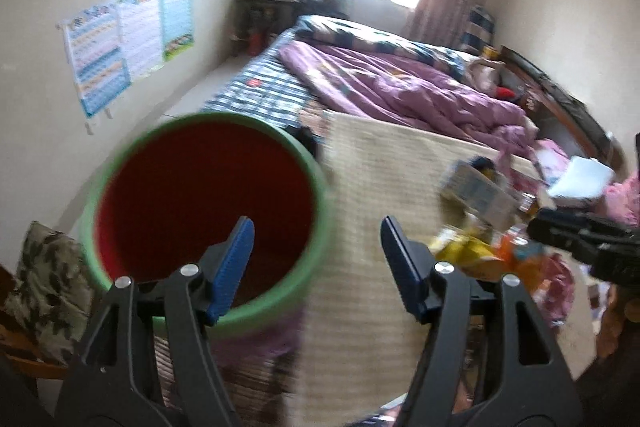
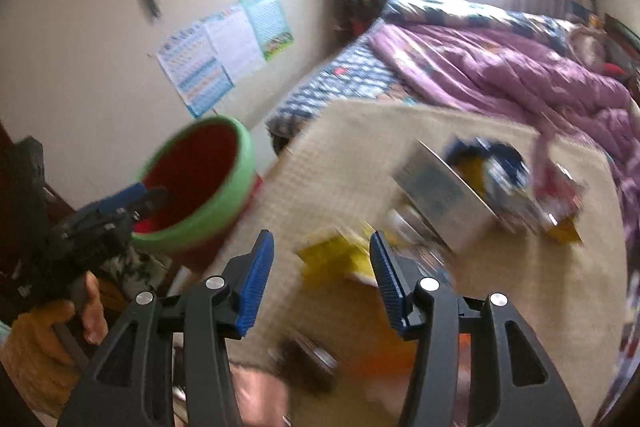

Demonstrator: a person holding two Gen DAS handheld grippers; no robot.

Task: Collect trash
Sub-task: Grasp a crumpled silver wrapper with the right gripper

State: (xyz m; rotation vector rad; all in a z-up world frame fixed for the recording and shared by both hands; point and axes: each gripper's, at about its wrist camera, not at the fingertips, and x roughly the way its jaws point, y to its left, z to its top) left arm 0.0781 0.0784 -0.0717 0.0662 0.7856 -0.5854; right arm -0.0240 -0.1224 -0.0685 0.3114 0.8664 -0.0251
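My left tool hangs over the bin, jaws apart, nothing between them. My right tool is also apart and empty, above the trash scattered on the mat. I judge most collecting remains; the bin looks empty.

Wore a mustard-yellow sleeve; carried black-framed grippers with ribbed blue pads and silver pivot screws.

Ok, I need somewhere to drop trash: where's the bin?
The green-rimmed bin sits at the left of both views, off the beige mat's left edge, near the postered wall.
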